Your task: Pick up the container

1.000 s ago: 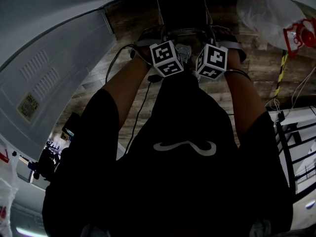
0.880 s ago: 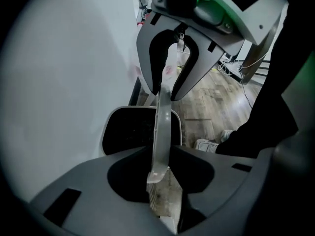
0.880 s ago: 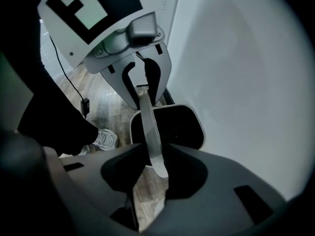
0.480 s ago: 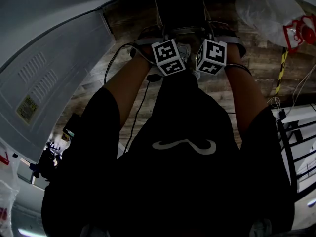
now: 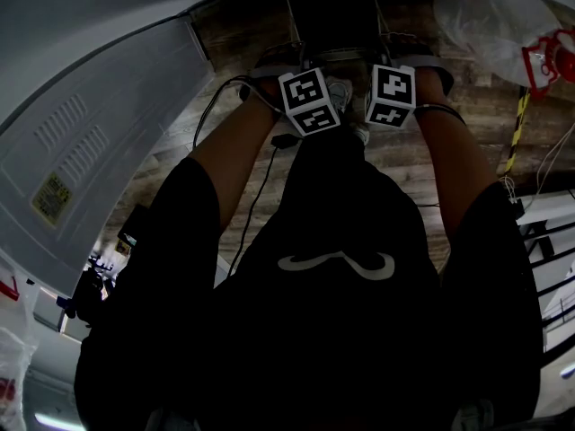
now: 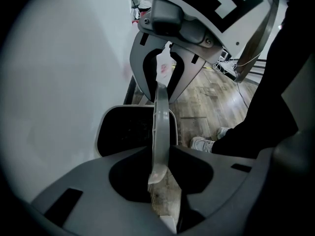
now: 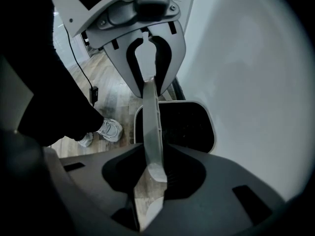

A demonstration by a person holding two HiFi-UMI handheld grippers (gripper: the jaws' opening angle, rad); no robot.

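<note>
At my jaws: two grippers, one container. Left gripper (image 6: 160, 157) is clamped on a thin grey strip of the container (image 6: 105, 127). I can't tell whether the strip is handle or rim. It runs edge-on across to the right gripper (image 7: 153, 160), whose jaws are closing with the other end of that strip between them, pads on it. The grippers face each other.

Under the strip is one dark container mouth with rounded corners. One side sits just beside a white panel (image 6: 59, 77), so no room there. The other side is open wood floor (image 6: 206, 90), with two white shoes (image 7: 106, 130) near the container. One black cable (image 7: 78, 63) crosses the floor farther out.

Head view shows two marker cubes (image 5: 308, 101), close together.
</note>
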